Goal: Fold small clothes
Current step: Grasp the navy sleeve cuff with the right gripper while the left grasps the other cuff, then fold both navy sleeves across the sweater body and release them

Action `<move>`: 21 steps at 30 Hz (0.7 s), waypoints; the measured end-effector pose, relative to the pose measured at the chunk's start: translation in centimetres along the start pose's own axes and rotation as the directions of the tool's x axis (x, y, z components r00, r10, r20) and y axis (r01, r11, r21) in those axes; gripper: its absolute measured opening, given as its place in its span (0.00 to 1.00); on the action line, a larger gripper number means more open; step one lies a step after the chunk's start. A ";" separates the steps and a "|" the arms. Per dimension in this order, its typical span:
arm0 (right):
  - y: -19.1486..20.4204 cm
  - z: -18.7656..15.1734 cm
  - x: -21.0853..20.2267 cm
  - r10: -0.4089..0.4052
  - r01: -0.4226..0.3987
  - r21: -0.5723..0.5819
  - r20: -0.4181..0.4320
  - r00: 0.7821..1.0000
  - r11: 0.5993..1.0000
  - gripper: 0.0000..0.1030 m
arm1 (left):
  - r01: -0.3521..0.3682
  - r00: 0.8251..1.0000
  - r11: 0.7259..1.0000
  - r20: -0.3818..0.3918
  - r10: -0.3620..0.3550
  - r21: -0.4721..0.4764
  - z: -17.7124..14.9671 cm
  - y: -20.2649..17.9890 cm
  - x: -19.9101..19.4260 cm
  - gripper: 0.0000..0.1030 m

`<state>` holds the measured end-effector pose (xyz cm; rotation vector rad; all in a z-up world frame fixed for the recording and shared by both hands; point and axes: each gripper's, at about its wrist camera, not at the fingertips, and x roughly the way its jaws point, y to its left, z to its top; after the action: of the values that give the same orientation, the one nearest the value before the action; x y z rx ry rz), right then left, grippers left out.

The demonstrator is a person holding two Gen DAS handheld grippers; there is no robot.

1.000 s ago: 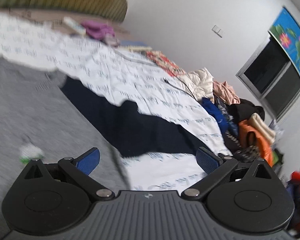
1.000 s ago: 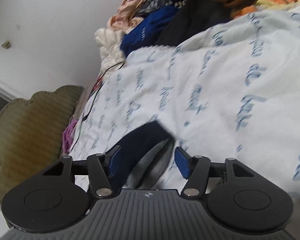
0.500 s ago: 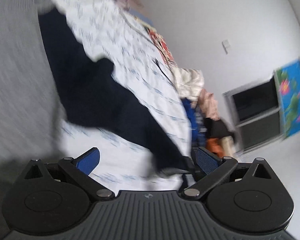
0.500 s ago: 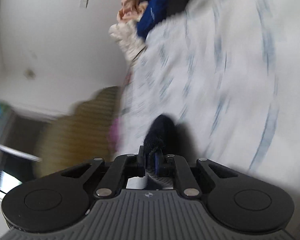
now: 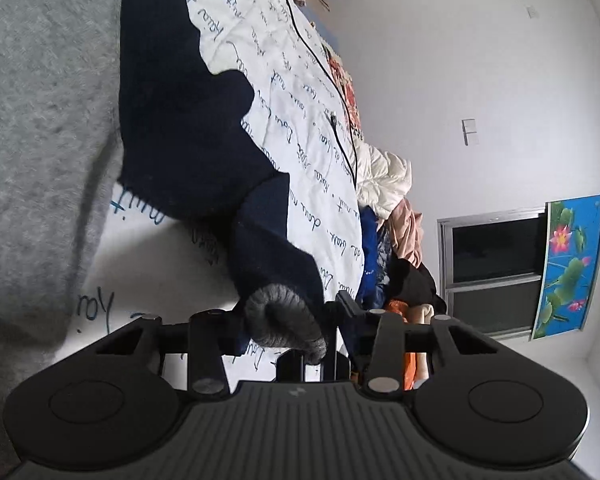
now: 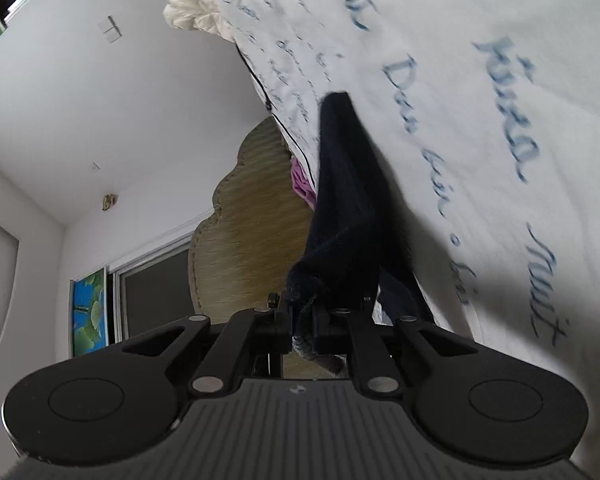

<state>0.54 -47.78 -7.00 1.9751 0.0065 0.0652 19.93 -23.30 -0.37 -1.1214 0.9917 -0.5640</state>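
Closing on the navy garment [image 5: 204,136], left claw [image 5: 284,320]; right claw [image 6: 302,326] clamps its edge.

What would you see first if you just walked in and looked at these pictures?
A dark navy garment stretched across the white sheet with blue writing, pinched at each end by a black tool. Next, the clothes pile by the wall, and the bright flower picture beside the window.
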 end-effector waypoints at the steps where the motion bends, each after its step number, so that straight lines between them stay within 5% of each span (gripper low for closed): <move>1: -0.1 -0.3 0.1 -0.005 0.005 -0.006 -0.002 1.000 1.000 0.16 | -0.001 1.000 1.000 0.006 0.001 0.000 -0.1 0.0 -0.2 0.36; 7: -0.7 -0.2 -0.8 -0.084 0.084 -0.003 0.016 0.996 0.996 0.20 | -0.029 1.000 0.998 0.015 0.028 0.048 0.2 0.1 -0.5 0.18; 9: -0.7 -0.1 -1.1 -0.143 0.144 -0.038 0.015 0.990 0.989 0.36 | -0.054 0.998 0.998 0.032 0.052 0.034 0.6 0.6 -0.5 0.18; 10: -0.7 -0.1 -1.2 -0.158 0.159 -0.056 0.011 0.987 0.986 0.65 | -0.062 0.998 0.997 0.030 0.061 0.036 0.9 1.0 -0.4 0.18; 11: -0.5 -0.3 -1.5 -0.169 0.170 -0.078 0.023 0.985 0.982 0.74 | -0.076 0.997 0.997 0.019 0.076 0.033 1.1 1.4 -0.1 0.18; 16: 0.1 -0.7 -3.1 -0.166 0.175 -0.159 0.069 0.984 0.972 0.71 | -0.179 0.983 0.984 -0.045 0.180 0.024 0.8 2.8 1.6 0.18; 19: 0.0 -0.3 -3.3 -0.178 0.187 -0.146 0.073 0.981 0.971 0.71 | -0.225 0.973 0.969 -0.036 0.229 0.100 0.4 2.2 2.0 0.18; 21: 0.2 -0.1 -3.5 -0.178 0.187 -0.148 0.075 0.981 0.971 0.71 | -0.233 0.971 0.960 -0.020 0.239 0.158 0.6 1.4 1.5 0.09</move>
<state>-2.97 -47.86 -6.93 1.8127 0.1393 -0.1124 21.00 -23.68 -2.19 -0.8432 1.0792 -0.4616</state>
